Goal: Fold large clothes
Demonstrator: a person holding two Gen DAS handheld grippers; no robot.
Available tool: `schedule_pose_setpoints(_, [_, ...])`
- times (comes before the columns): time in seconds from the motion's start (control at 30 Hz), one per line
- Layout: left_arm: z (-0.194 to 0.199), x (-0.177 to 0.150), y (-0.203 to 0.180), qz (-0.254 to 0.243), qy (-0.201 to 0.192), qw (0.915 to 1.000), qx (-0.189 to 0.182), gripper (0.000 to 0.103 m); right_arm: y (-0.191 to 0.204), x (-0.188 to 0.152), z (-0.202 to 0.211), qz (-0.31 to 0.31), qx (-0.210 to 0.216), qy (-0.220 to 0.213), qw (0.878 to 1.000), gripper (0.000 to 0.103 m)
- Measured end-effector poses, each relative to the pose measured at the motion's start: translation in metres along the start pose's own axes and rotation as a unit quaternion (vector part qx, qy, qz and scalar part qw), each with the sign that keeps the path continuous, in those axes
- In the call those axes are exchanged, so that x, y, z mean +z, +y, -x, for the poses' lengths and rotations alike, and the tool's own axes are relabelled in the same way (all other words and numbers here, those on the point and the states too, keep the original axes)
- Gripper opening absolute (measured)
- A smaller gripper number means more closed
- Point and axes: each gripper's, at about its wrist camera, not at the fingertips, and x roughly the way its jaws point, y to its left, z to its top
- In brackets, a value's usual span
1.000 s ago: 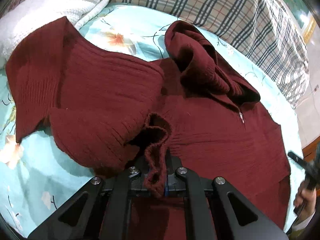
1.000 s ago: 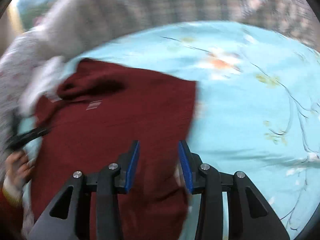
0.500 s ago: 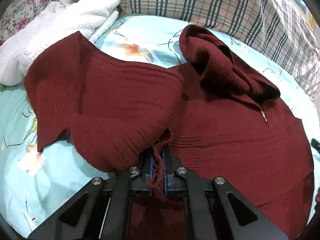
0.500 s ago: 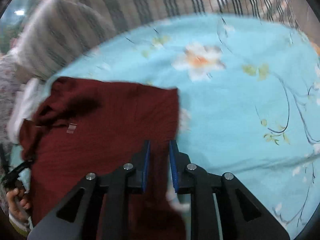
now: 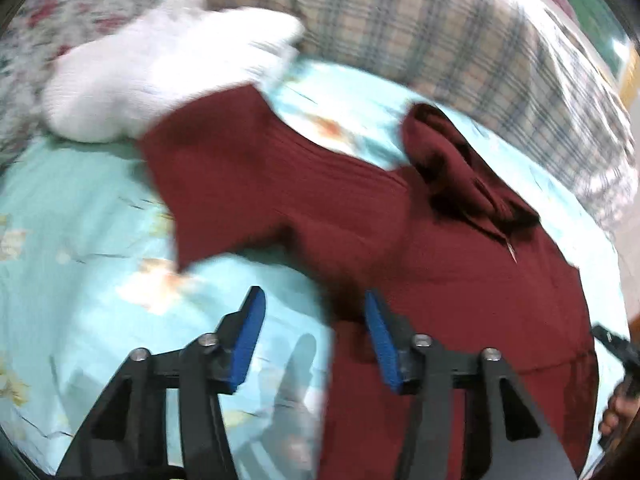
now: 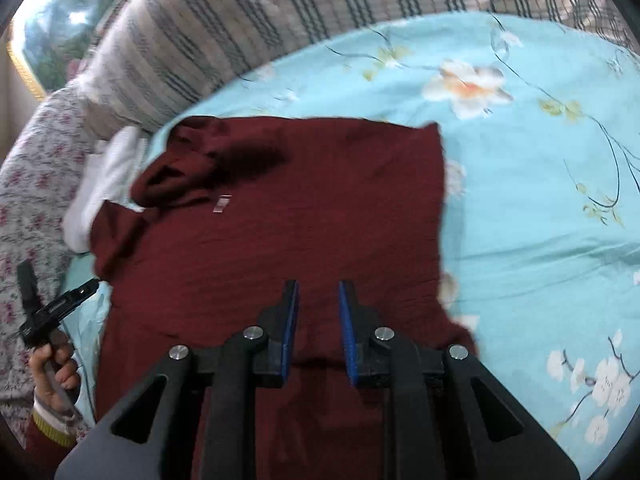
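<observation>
A dark red knitted sweater (image 5: pixel 420 240) lies on a light blue floral bedsheet (image 5: pixel 80 240), hood bunched at the far side (image 5: pixel 452 160) and one sleeve spread to the left (image 5: pixel 224 172). My left gripper (image 5: pixel 312 312) is open and empty, above the sweater's left edge. In the right wrist view the sweater (image 6: pixel 300 220) lies flat with a white label (image 6: pixel 222 203) near the hood. My right gripper (image 6: pixel 318 300) is open with a narrow gap, above the sweater's lower part, holding nothing.
A white knitted blanket (image 5: pixel 160 68) lies at the back left. Plaid pillows (image 5: pixel 460 32) line the far side; they also show in the right wrist view (image 6: pixel 280 12). A floral cover (image 6: pixel 24 200) is at the left. The other gripper and hand (image 6: pixel 48 320) show at the left edge.
My left gripper has let go of the sweater cuff and opened wide, shifting left. My right gripper has opened a little and moved over the sweater body.
</observation>
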Motion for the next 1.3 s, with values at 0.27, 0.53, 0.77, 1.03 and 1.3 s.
schedule_pose_setpoints(0.27, [-0.033, 0.047, 0.02, -0.002, 0.009, 0.9993, 0.036, 0.059, 0.036, -0.025, -0.002, 0.003, 0.054, 0.025, 0.998, 0.022])
schedule_pose_setpoints(0.53, [-0.108, 0.091, 0.021, -0.045, 0.074, 0.9918, 0.094, 0.039, 0.05, -0.04, -0.014, 0.011, 0.068, 0.051, 0.996, 0.022])
schedule_pose_setpoints(0.77, [-0.06, 0.09, 0.033, -0.022, 0.016, 0.9991, 0.032, 0.007, 0.057, -0.044, -0.009, 0.012, 0.081, 0.049, 0.995, 0.022])
schedule_pose_setpoints(1.03, [0.006, 0.077, -0.029, -0.018, -0.017, 0.9932, -0.114, 0.006, 0.055, -0.049, 0.003, 0.001, 0.096, 0.038, 0.995, 0.022])
schedule_pose_setpoints(1.3, [0.014, 0.043, -0.15, -0.071, 0.008, 0.9704, -0.23, 0.006, 0.031, -0.049, 0.034, -0.024, 0.083, 0.004, 0.996, 0.022])
